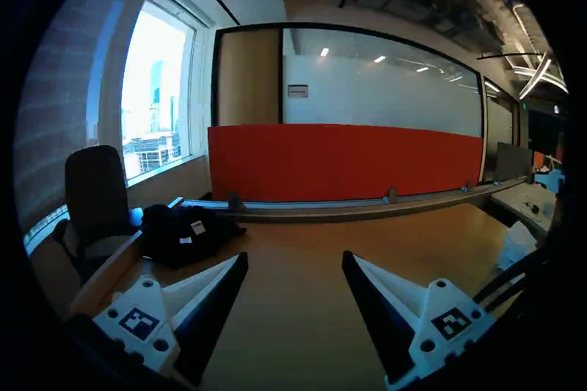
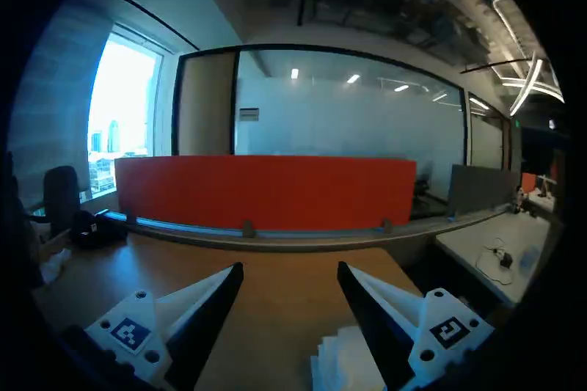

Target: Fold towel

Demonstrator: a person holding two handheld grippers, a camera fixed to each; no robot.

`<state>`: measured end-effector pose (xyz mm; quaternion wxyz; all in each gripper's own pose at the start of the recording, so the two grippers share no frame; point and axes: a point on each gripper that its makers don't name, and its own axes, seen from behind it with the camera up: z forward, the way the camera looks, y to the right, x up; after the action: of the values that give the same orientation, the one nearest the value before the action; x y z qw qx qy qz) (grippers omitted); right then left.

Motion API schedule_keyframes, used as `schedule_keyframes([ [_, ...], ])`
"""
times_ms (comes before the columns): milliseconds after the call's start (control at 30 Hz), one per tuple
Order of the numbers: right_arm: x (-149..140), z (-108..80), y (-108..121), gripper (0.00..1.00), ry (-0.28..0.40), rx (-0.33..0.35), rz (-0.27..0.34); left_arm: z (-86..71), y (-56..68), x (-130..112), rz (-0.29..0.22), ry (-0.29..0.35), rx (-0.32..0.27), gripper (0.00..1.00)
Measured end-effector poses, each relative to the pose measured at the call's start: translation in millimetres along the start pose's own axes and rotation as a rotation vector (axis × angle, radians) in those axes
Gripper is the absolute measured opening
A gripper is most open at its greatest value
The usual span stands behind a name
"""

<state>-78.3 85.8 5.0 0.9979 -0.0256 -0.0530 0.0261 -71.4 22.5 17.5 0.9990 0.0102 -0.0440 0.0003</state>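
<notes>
Brown tabletop [image 1: 308,303] lies under me. My left gripper [image 1: 293,255] has its jaws wide open and holds nothing. My right gripper [image 2: 288,266] has open, empty jaws too. The white towel [image 2: 341,362] lies on the tabletop, low between those right jaws. A black bag [image 1: 183,233] sits far off.

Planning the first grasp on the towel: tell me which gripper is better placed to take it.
Right, most likely. The white towel lies close between the open jaws of the right gripper on the wooden desk. The left gripper, also open, faces bare desk, with a black bag off to one side.
</notes>
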Motion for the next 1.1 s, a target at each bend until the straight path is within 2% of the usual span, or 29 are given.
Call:
schedule_keyframes([
  [467, 4.7, 9.5, -65.7, 0.99, 0.012, 0.058, 0.007, 1.7, 2.3, 5.4, -0.016, 0.019, -0.01, 0.95],
  [767, 16.7, 15.6, -81.1, 0.99, 0.037, 0.045, 0.035, 2.3, 5.4, 7.4, -0.038, 0.037, -0.016, 0.95],
  [1100, 19.1, 15.2, -88.9, 0.99, 0.022, 0.034, 0.037, 7.2, 7.3, 4.6, -0.009, 0.058, 0.002, 0.95],
])
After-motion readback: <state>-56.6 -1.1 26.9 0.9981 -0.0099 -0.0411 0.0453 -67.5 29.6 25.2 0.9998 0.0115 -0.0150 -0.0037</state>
